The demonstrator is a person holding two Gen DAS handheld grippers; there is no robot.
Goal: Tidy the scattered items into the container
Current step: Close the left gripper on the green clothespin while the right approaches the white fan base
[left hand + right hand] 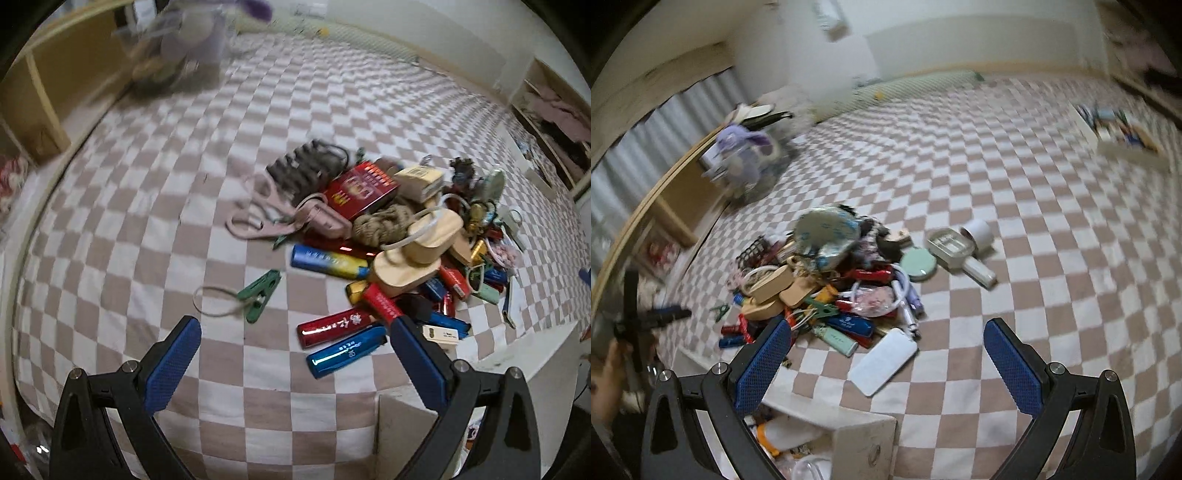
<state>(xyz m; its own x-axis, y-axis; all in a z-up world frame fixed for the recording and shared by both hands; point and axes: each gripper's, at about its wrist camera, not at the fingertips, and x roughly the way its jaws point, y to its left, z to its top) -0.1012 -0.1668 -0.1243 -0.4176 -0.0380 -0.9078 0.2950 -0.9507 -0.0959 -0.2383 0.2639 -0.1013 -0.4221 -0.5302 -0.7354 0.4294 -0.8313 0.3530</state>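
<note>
Both grippers empty, fingers spread wide. Left gripper [295, 339] hovers over the near edge of the checkered bed cover [147, 221], its right finger overlapping the near end of the pile. Right gripper [886, 341] hovers over bare cover just right of the pile, left finger at the pile's near edge.

Left wrist view of the pile:
- 1 green clothespin [260, 293], apart from the heap on its left, thin wire loop [214, 301] touching it
- 1 pair of pink scissors [255, 214]
- 1 dark comb-like ribbed item [299, 170]
- 1 red box [362, 190] lying on top
- 1 hank of tan cord [384, 223]
- 2 beige plastic cases [413, 262], stacked
- 1 blue-yellow lighter [328, 262]
- 2 lighters nearest the gripper: red one with script [336, 326], blue one [347, 350] just beside it
- more red and blue lighters behind; exact count unclear, they overlap.

Right wrist view:
- 1 white flat phone-like slab [884, 360] at the pile's near right
- 1 round mint compact [918, 264]
- 1 pale handheld fan [955, 253], beside it 1 white cylinder [979, 232] on its side
- 1 pale blue patterned pouch [827, 236] on top of the heap.

Container: white open box [864, 439], at the bed's near edge below the grippers, some items already inside, blurred. Second tray of small items [1123, 138] far right on the cover, well apart from the pile. The other handheld gripper and a hand [613, 369] show at the left edge.
</note>
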